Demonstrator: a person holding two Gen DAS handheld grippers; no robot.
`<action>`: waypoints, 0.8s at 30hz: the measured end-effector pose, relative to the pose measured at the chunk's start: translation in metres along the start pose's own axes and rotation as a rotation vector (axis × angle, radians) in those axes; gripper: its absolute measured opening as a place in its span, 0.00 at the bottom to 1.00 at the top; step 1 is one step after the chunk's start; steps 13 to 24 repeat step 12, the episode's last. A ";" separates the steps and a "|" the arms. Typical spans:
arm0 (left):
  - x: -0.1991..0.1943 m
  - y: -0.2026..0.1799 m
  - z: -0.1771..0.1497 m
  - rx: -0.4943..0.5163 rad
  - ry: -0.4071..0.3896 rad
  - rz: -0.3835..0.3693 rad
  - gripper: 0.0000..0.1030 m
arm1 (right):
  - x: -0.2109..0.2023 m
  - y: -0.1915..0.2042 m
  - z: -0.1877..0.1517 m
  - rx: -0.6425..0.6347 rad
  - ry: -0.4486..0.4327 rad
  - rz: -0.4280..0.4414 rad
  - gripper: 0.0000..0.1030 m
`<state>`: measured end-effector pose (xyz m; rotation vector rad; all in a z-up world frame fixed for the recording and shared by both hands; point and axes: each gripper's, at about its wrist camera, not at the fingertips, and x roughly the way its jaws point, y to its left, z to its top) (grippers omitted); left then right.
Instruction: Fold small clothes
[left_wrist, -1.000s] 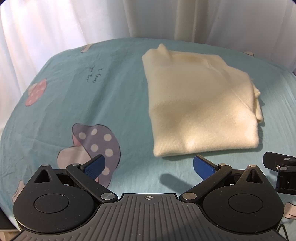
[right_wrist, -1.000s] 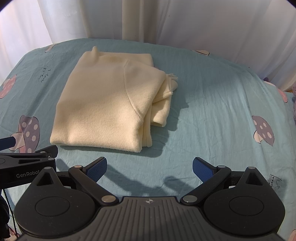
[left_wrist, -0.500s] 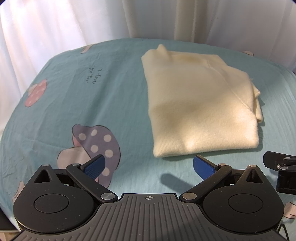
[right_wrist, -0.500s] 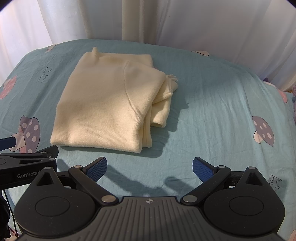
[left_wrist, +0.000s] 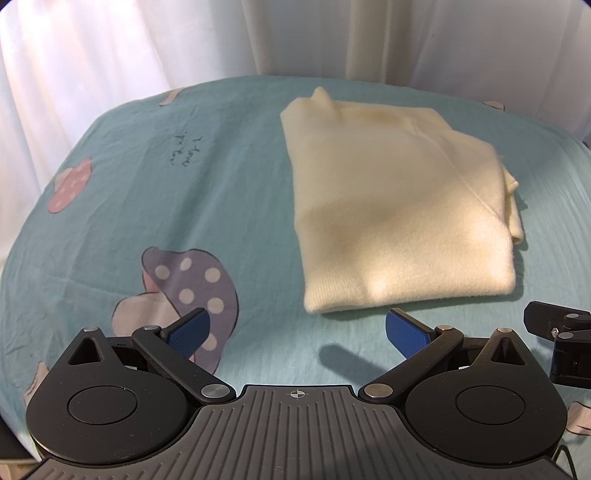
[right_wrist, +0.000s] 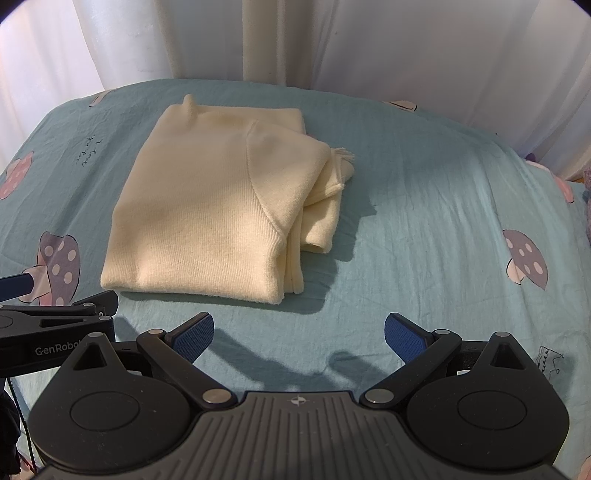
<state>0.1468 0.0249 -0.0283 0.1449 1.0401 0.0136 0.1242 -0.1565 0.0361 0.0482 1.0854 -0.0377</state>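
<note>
A cream knitted sweater (left_wrist: 399, 206) lies folded into a rough rectangle on the teal sheet; it also shows in the right wrist view (right_wrist: 221, 206), with a sleeve cuff sticking out at its right side. My left gripper (left_wrist: 295, 330) is open and empty, just short of the sweater's near edge. My right gripper (right_wrist: 299, 332) is open and empty, in front of the sweater's near right corner. Each gripper's body shows at the edge of the other's view.
The teal sheet (right_wrist: 443, 221) has mushroom prints (left_wrist: 188, 280) and covers a bed or table. White curtains (left_wrist: 147, 44) hang close behind its far edge. The sheet drops away at the left and right.
</note>
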 end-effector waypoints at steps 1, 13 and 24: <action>0.000 0.000 0.000 0.001 -0.001 -0.001 1.00 | 0.000 0.000 0.000 0.001 -0.001 -0.001 0.96; 0.003 -0.002 -0.001 0.015 0.015 0.005 1.00 | 0.000 -0.001 -0.001 0.013 -0.003 -0.001 0.96; 0.003 -0.002 -0.001 0.015 0.015 0.005 1.00 | 0.000 -0.001 -0.001 0.013 -0.003 -0.001 0.96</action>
